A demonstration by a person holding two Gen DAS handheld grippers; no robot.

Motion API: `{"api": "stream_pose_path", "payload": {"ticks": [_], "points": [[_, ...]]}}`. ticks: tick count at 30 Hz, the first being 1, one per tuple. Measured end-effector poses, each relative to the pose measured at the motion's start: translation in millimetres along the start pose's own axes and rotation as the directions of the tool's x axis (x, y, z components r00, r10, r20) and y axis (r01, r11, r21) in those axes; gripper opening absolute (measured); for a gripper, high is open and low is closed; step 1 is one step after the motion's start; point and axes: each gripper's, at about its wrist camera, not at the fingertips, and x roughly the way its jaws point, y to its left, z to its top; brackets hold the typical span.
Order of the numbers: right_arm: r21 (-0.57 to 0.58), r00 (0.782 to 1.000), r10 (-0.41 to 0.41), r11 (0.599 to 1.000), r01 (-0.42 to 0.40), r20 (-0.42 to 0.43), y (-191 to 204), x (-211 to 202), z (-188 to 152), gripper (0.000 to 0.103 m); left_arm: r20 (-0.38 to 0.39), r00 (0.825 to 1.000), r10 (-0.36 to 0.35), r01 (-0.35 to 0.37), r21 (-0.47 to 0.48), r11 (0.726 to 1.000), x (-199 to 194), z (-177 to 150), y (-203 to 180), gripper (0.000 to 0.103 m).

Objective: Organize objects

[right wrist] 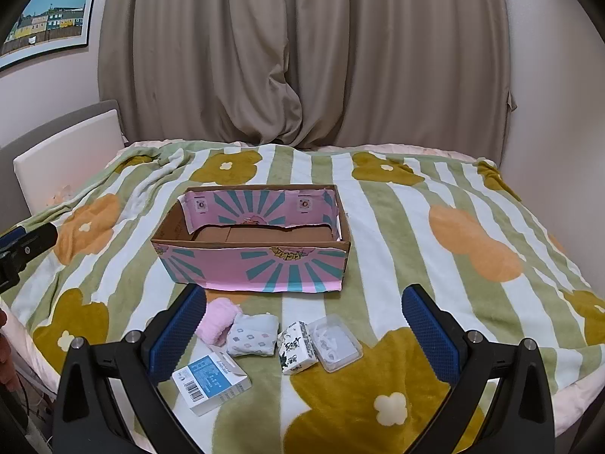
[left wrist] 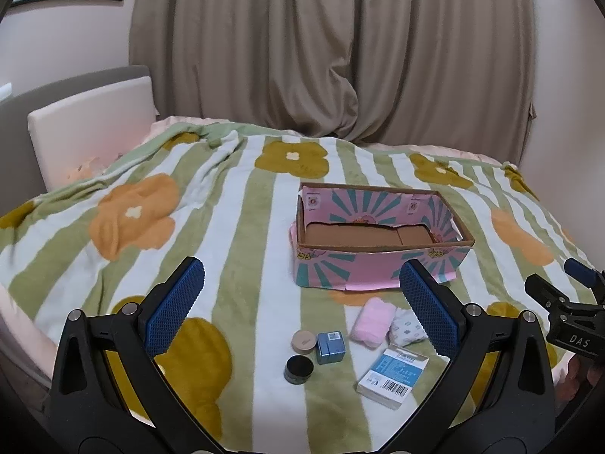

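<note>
An open pink cardboard box [left wrist: 378, 261] [right wrist: 257, 268] stands empty on the bed. In front of it lie a pink rolled cloth [left wrist: 368, 321] [right wrist: 217, 319], a patterned rolled cloth [left wrist: 406, 331] [right wrist: 251, 335], a white-and-blue carton [left wrist: 393, 376] [right wrist: 211, 382], a small blue box [left wrist: 330, 347], a tan round jar [left wrist: 303, 341] and a black round jar [left wrist: 298, 369]. A tissue pack [right wrist: 297, 348] and a clear plastic case [right wrist: 334, 342] show in the right wrist view. My left gripper [left wrist: 302, 302] is open and empty above the jars. My right gripper [right wrist: 302, 325] is open and empty above the cloths.
A green-and-white striped flower blanket [left wrist: 234, 227] [right wrist: 397, 234] covers the bed. A padded headboard [left wrist: 90, 128] is at the left, beige curtains [right wrist: 302, 56] behind. The right gripper's tip [left wrist: 567, 302] shows at the left view's right edge.
</note>
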Motion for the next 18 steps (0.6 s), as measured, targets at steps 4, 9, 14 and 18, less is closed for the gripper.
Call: {"api": "stream_pose_path", "payload": {"ticks": [4,9,14,18], "points": [[-0.003,1.000,0.001,1.000,-0.001,0.000,0,-1,0,0.103,-0.009,1.000,-0.027,0.028,0.017,0.999,2,-8,3,0.103],[-0.001,1.000,-0.002,1.000,0.002,-0.002,1,-1,0,0.103,-0.079,0.995,-0.058,0.060,0.019,0.998,25,-31,10,0.103],[0.004,1.000,-0.007,1.000,0.007,-0.012,4,1,-1,0.103,-0.142,0.989,-0.050,0.054,0.023,0.998,58,-64,20,0.103],[0.002,1.000,-0.010,1.000,0.010,-0.019,5,2,-2,0.103,-0.196,0.978,-0.068,0.073,0.017,0.997,82,-93,26,0.100]]}}
